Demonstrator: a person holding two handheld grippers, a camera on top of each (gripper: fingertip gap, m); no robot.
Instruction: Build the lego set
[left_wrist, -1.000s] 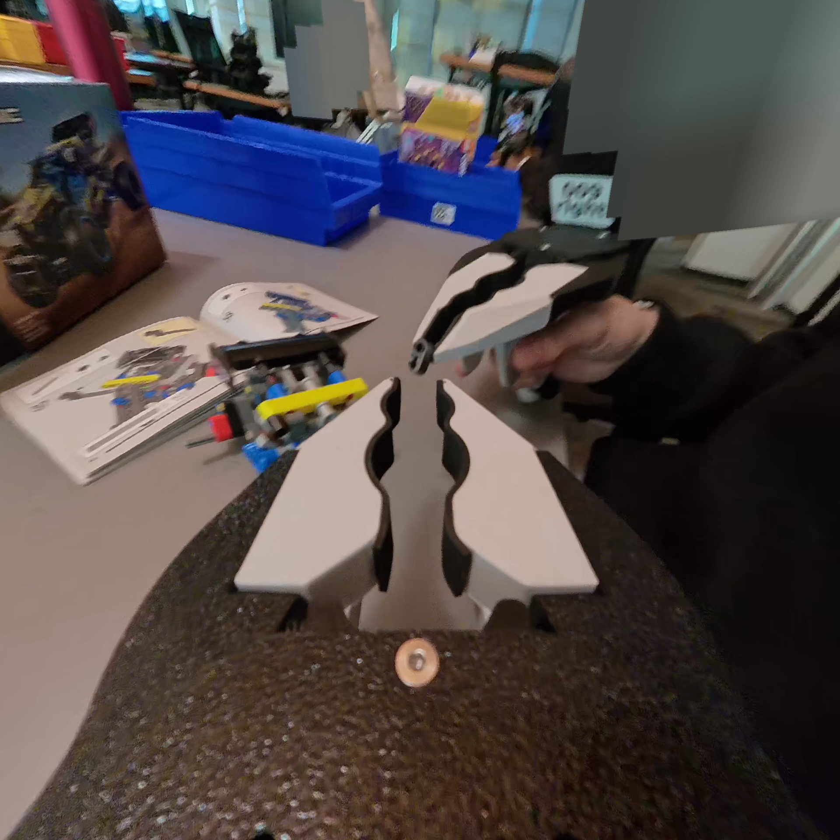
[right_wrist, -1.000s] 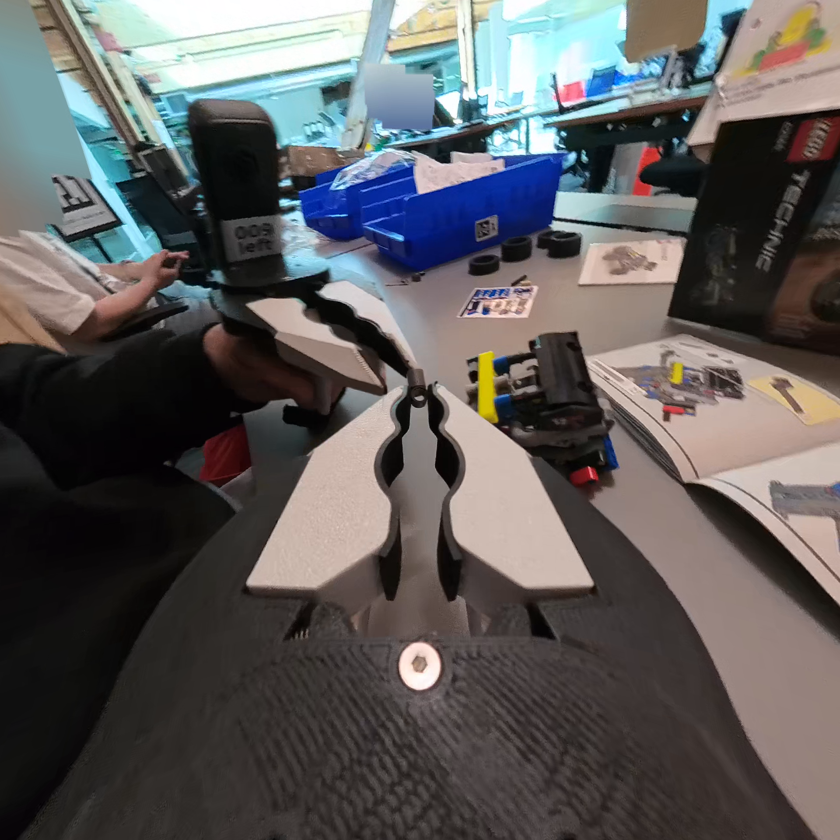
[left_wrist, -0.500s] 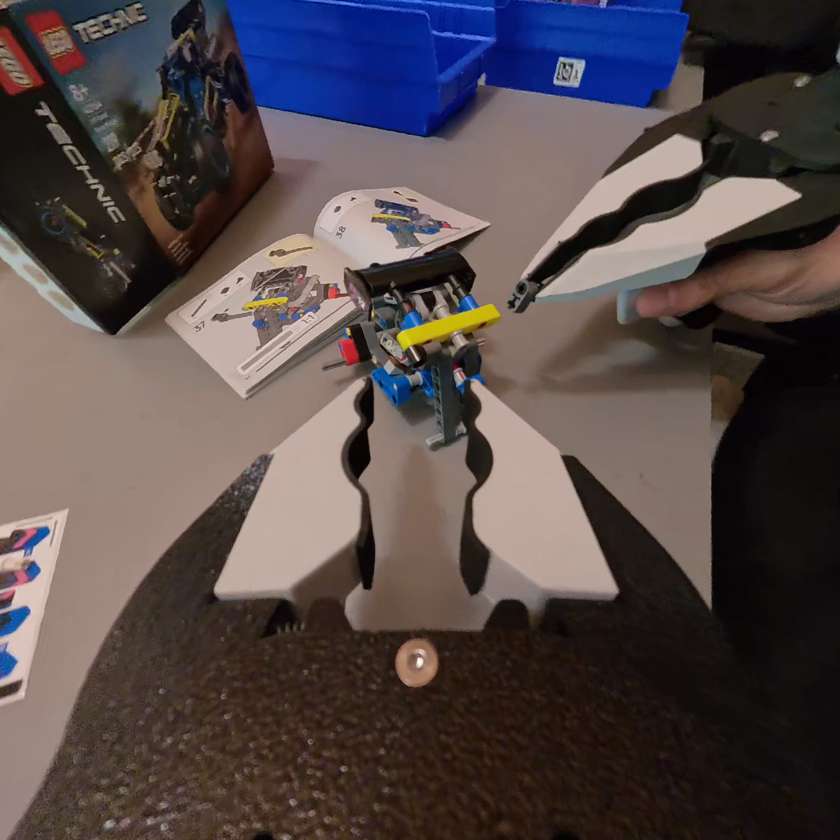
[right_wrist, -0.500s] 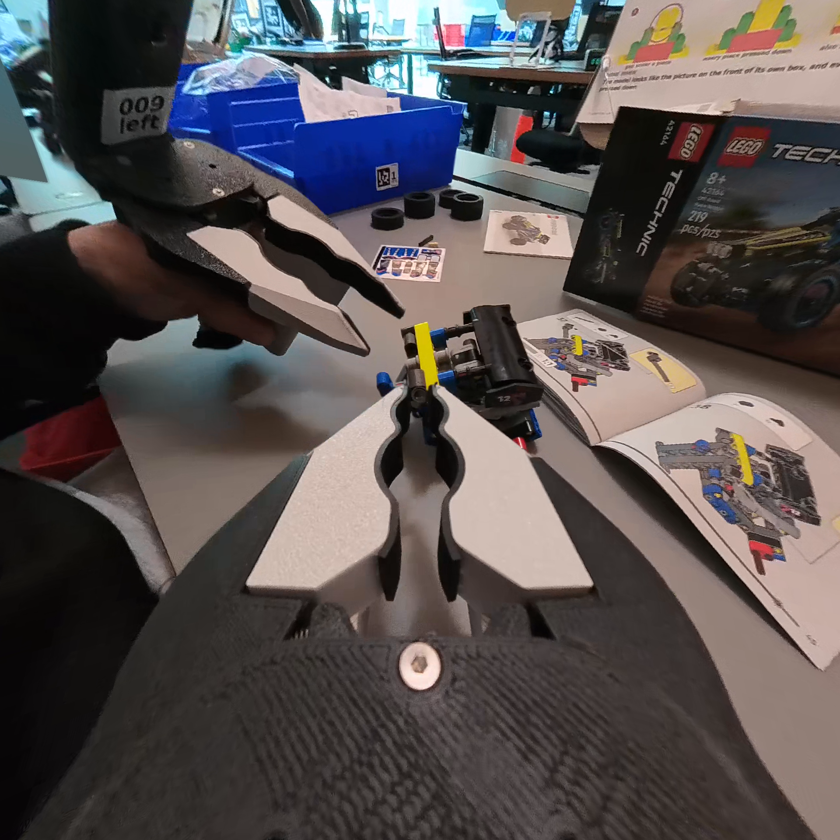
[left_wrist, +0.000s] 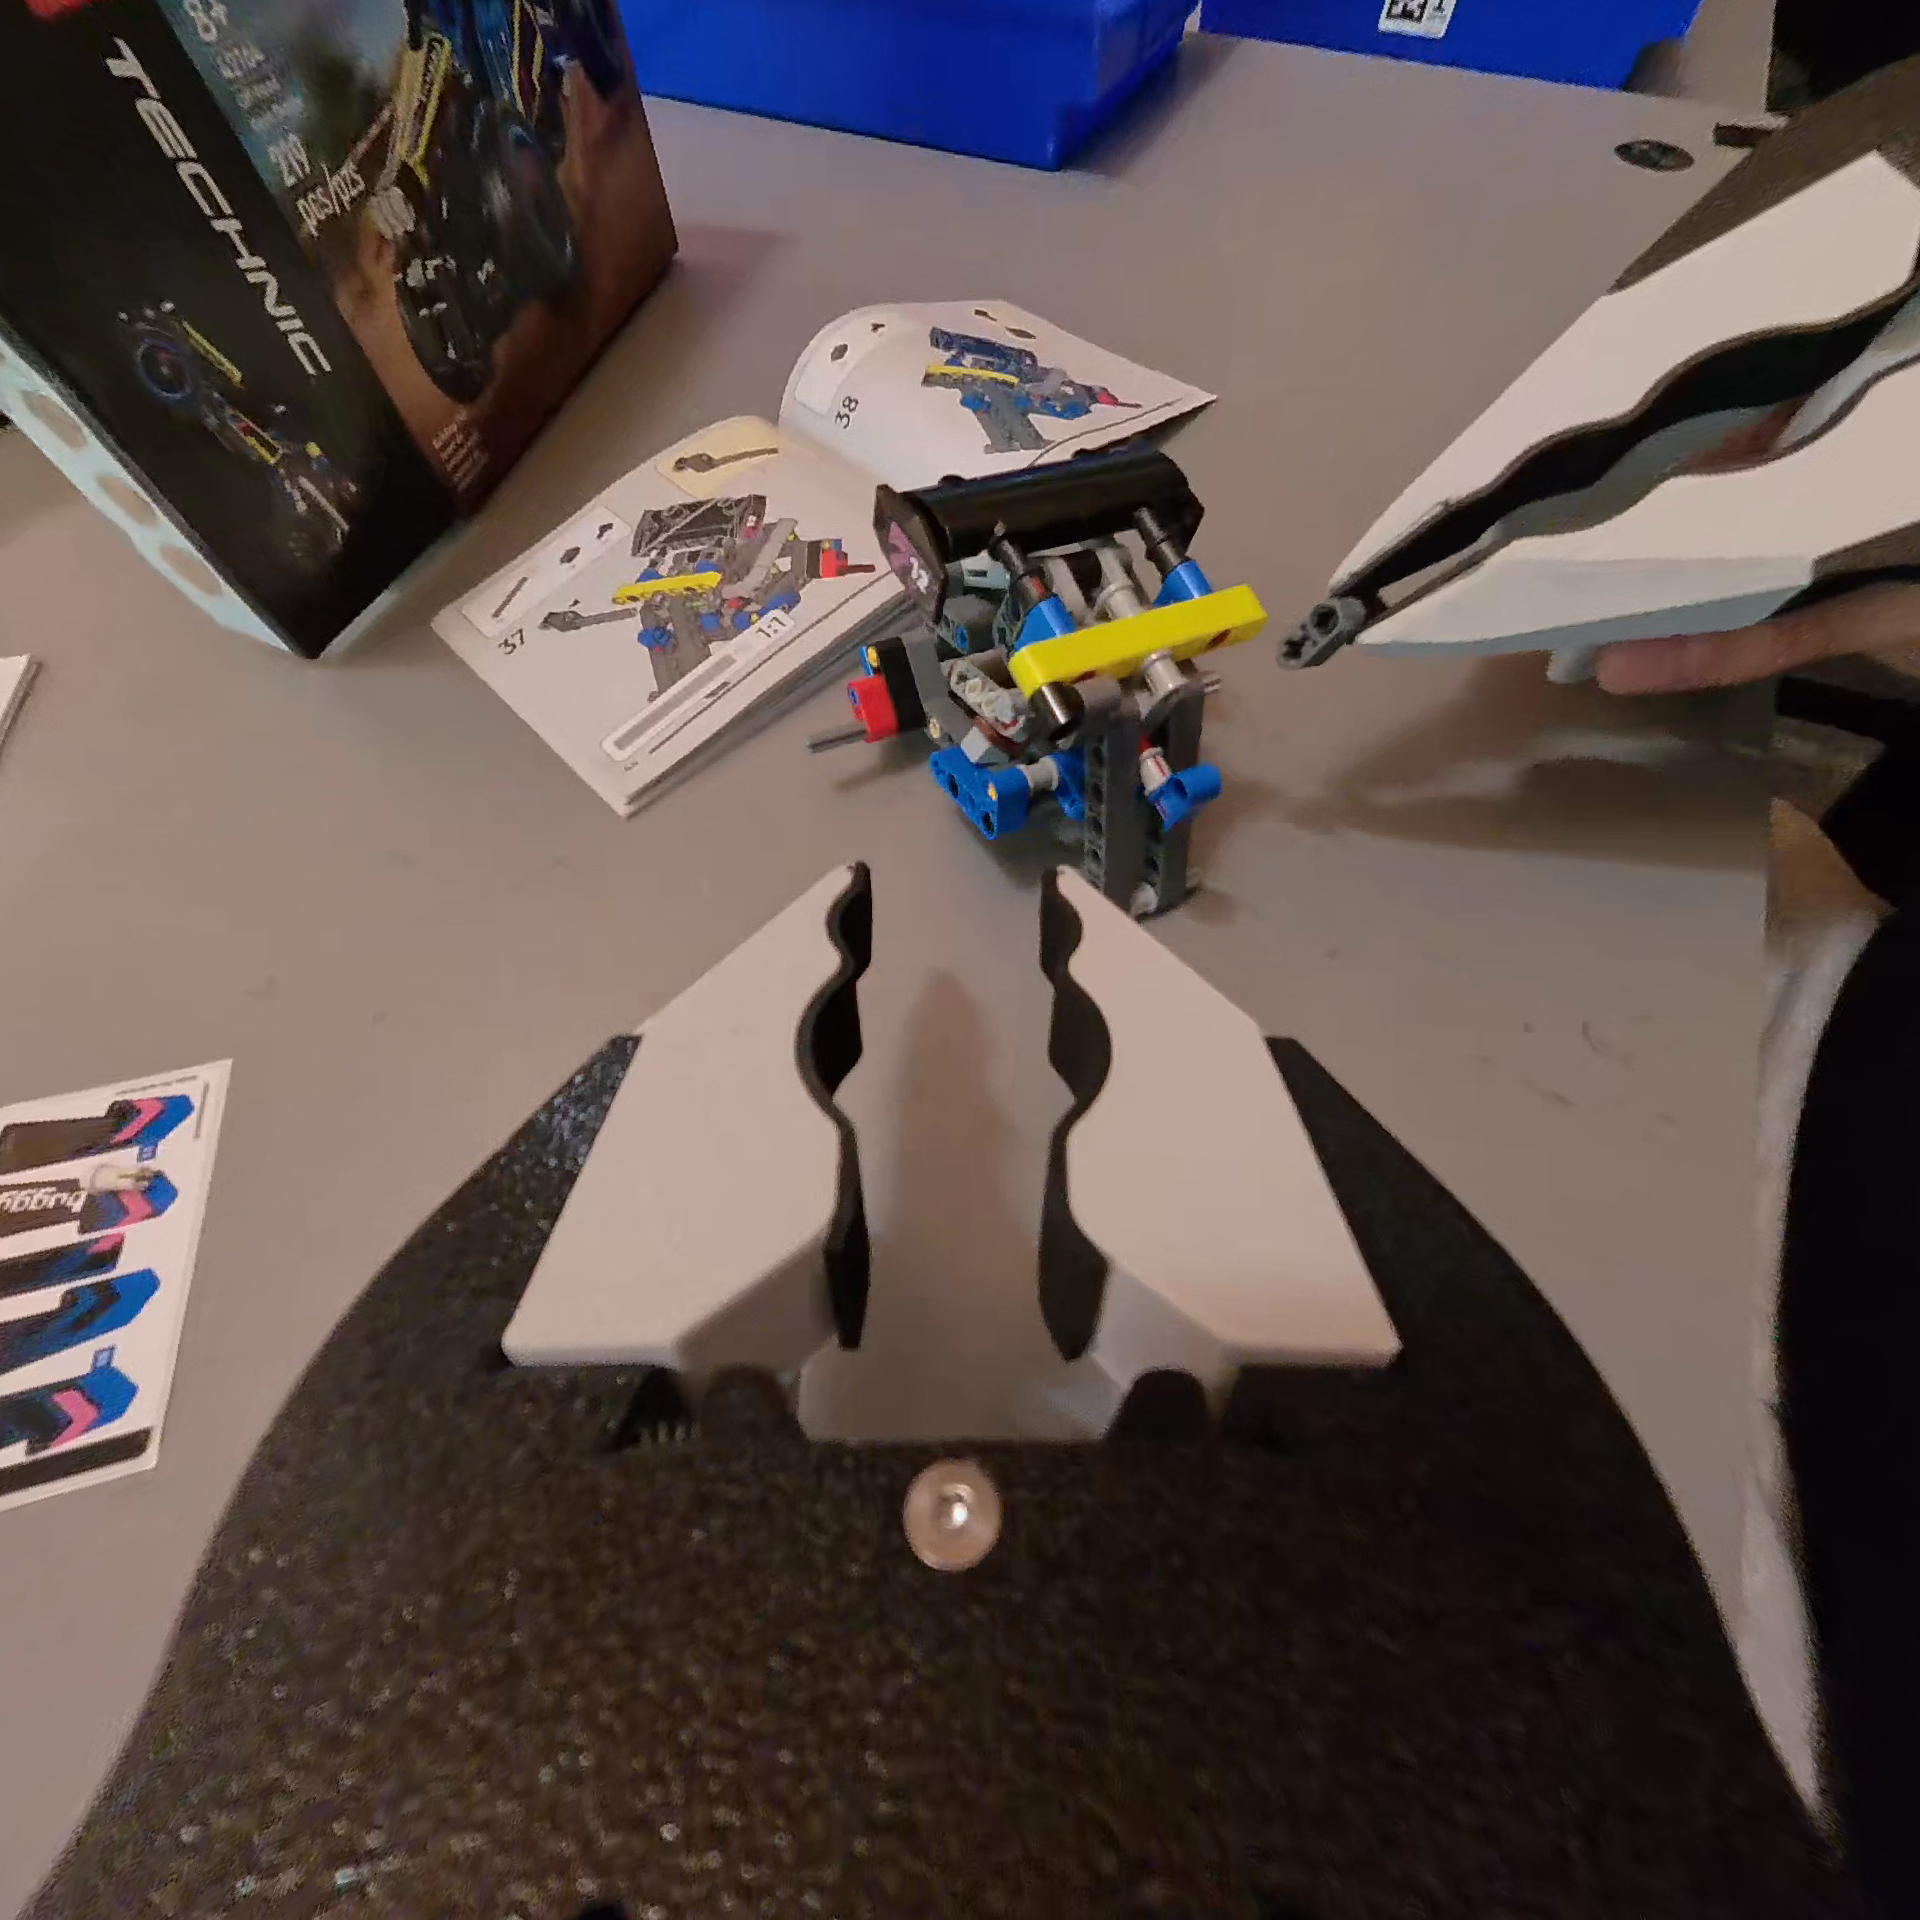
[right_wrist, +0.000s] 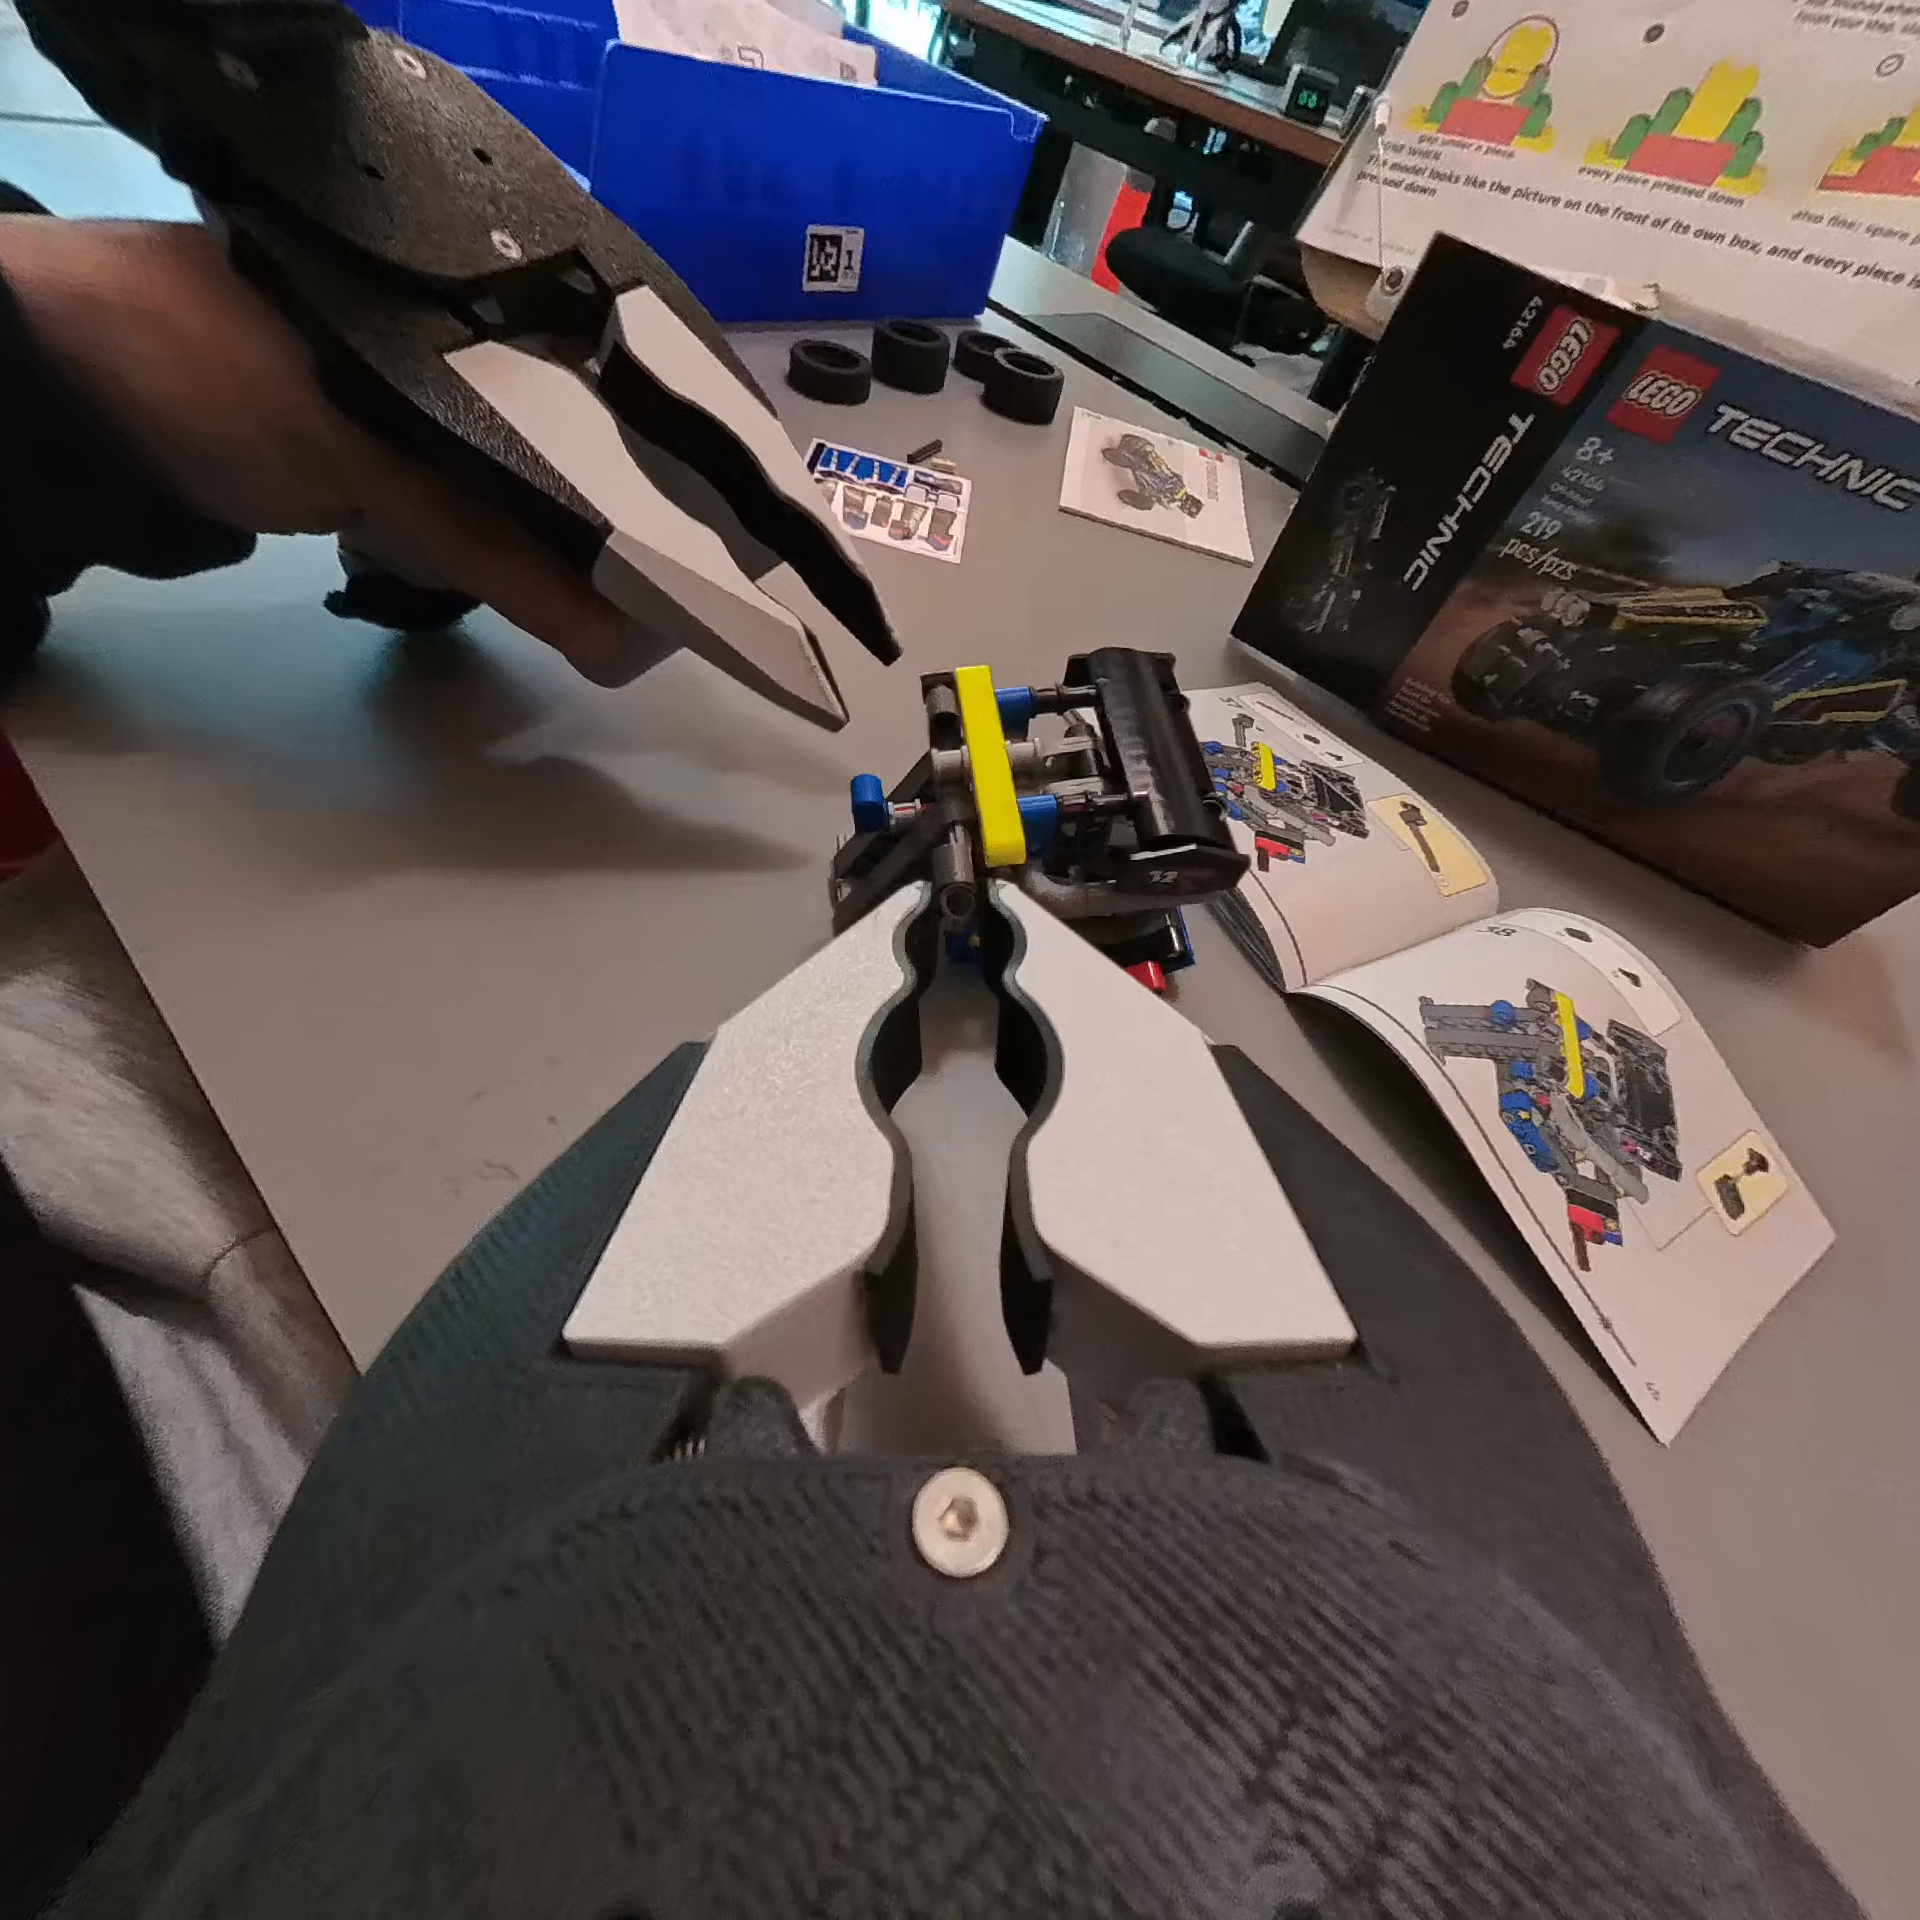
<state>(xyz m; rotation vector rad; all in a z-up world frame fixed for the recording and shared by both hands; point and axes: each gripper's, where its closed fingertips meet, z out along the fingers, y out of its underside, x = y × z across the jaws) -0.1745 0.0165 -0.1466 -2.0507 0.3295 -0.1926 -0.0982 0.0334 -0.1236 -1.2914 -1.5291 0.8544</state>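
Left claw (left_wrist: 954, 883) gapes bare; right claw (right_wrist: 958, 896) pinches a small grey connector (left_wrist: 1317, 630).

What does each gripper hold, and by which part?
Right gripper: a small dark grey connector piece, pinched by one end between its fingers. Left gripper: nothing, fingers apart.

Left gripper (left_wrist: 954, 883) wider; nearer model (left_wrist: 1049, 665)
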